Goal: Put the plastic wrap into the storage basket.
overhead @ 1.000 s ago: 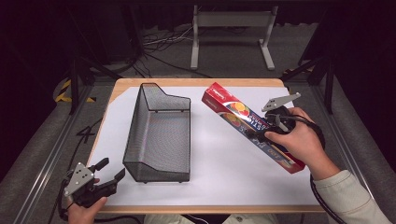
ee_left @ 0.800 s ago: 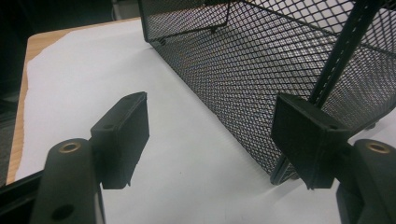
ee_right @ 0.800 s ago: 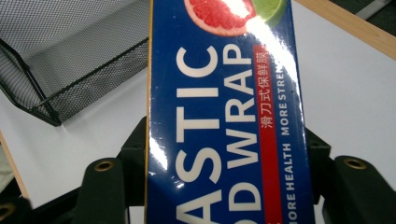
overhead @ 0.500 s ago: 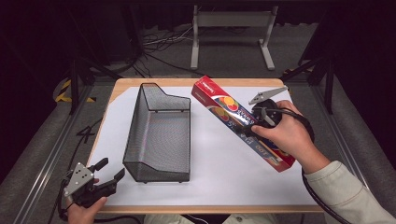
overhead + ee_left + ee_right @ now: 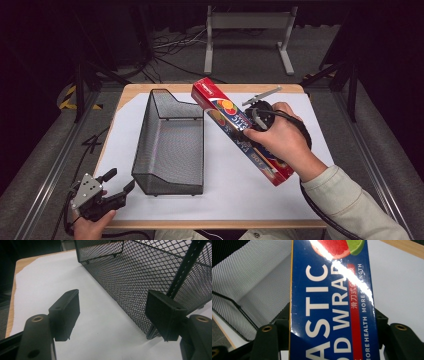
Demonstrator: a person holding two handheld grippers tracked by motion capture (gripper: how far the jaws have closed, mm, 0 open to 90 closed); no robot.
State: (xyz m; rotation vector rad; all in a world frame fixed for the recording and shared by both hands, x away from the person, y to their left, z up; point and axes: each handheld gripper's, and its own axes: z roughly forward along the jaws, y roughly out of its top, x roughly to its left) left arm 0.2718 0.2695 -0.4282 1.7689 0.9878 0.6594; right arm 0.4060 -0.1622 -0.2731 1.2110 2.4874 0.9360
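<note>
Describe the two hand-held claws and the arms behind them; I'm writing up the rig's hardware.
Both are black two-jaw tools. The left claw carries a grey three-cornered plate; its flat rectangular pads sit on arms with brass-ringed holes. The right claw also has a grey plate, and a black cable trails down past the pale sleeve.

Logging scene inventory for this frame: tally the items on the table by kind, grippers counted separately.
Black wire-mesh basket: 1
Plastic wrap box, red and blue, clamped in the right gripper: 1
White sheet covering the table: 1
Handheld grippers, the left gripper with jaws apart near the basket's corner: 2
Total: 3 table items, 5 with the grippers.
</note>
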